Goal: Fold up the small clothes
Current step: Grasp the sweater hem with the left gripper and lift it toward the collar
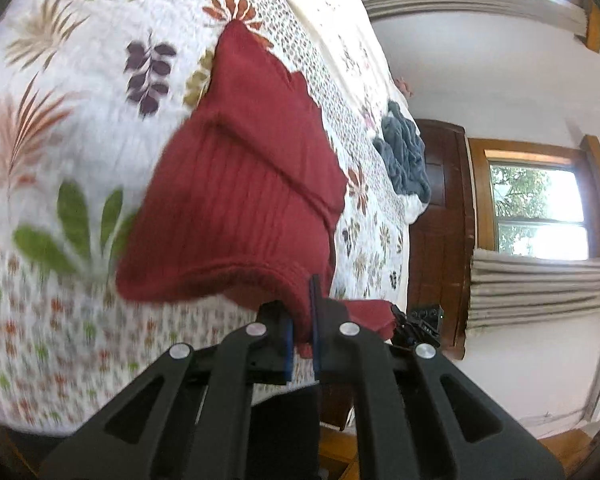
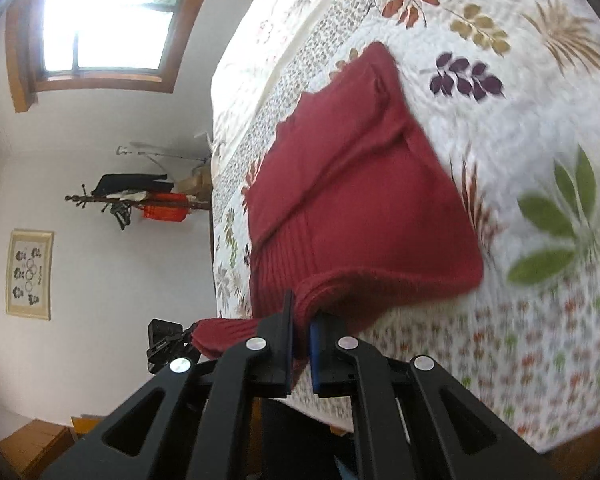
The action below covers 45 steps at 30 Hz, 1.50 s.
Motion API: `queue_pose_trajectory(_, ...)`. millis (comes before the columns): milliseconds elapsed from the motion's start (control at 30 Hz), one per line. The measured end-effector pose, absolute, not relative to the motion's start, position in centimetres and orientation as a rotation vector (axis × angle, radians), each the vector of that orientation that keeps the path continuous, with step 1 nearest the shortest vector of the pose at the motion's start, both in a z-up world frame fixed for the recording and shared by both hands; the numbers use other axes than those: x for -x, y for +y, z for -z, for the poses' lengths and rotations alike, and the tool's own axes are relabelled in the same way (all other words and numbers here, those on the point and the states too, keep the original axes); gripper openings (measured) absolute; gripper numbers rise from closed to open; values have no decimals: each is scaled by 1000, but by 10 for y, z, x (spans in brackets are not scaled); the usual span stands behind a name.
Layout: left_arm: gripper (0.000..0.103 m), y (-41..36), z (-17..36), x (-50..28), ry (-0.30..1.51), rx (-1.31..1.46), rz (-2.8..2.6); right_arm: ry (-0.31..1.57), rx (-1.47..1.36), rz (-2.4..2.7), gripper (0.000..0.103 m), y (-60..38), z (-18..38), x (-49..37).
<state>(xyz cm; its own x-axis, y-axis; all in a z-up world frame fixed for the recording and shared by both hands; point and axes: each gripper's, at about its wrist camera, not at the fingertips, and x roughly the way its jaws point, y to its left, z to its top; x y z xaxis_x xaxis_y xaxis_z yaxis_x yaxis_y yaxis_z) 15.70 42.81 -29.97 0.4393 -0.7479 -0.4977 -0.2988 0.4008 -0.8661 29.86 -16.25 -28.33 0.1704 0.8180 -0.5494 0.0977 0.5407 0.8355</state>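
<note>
The dark red ribbed knit garment (image 1: 236, 184) lies on the bed, its far part flat on the white quilted bedspread with printed leaves (image 1: 72, 92) and a layer already doubled across its middle. Its near hem is raised off the quilt and held at two corners.

Left gripper (image 1: 302, 332): clenched on one corner of the hem, red knit pinched between its blue-padded fingers (image 1: 315, 320). Right gripper (image 2: 299, 340): likewise clamped on the other corner, fabric visible in the narrow gap between the pads. Each wrist view shows the other gripper just beside, so the two corners are close together and the hem bows between them.

Both views are motion-blurred; the quilt detail is smeared.

Risks, as judged from here:
- Each bite looks shallow, near the hem edge. A thick knit could slip out of one side if pulled hard, and the fold would land skewed.
- Slack between the corners may bunch rather than lie flat when carried over.
- Dragging rather than lifting could disturb the doubled layer further up.
- A crumpled grey-blue cloth heap (image 1: 406, 160) sits well apart at the bed's far edge; no interference expected.
</note>
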Motion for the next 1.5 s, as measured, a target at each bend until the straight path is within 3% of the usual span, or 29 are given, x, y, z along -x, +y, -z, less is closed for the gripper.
queue_pose_trajectory(367,4,450,363,-294,1235,1152,260,1420,-858,-484,6,-155,359,-420)
queue_pose_trajectory(500,19,452,377,-322,1269,1080,214,1443,-843,-446,18,-150,379,-443)
queue_pose_trajectory(600,50,459,360,-318,1185,1022,215,1393,-841,-449,22,-156,375,-448)
queue_pose_trajectory(633,53,459,354,-315,1163,991,216,1374,-815,-457,24,-158,371,-446)
queue_pose_trajectory(800,53,444,353,-305,1204,766,212,1350,-587,-458,36,-150,366,-437)
queue_pose_trajectory(900,62,437,364,-305,1244,675,179,1346,-508,-454,43,-142,370,-434)
queue_pose_trajectory(933,64,435,367,-307,1250,644,167,1334,-474,-443,50,-140,372,-434)
queue_pose_trajectory(1000,65,430,372,-311,1265,581,159,1324,-446,-435,55,-137,374,-435)
queue_pose_trajectory(1067,64,424,374,-315,1274,549,171,1330,-410,-445,55,-130,378,-436)
queue_pose_trajectory(1100,58,420,374,-317,1274,520,173,1332,-384,-451,54,-127,379,-436)
queue_pose_trajectory(1133,40,417,374,-318,1276,501,178,1331,-363,-455,52,-124,379,-435)
queue_pose_trajectory(1200,16,414,374,-317,1283,473,180,1329,-300,-467,30,-116,379,-433)
queue_pose_trajectory(1267,12,413,369,-314,1251,464,172,1300,-241,-451,10,-112,375,-429)
queue_pose_trajectory(1500,10,401,337,-287,1116,418,158,1170,-170,-445,7,-111,349,-402)
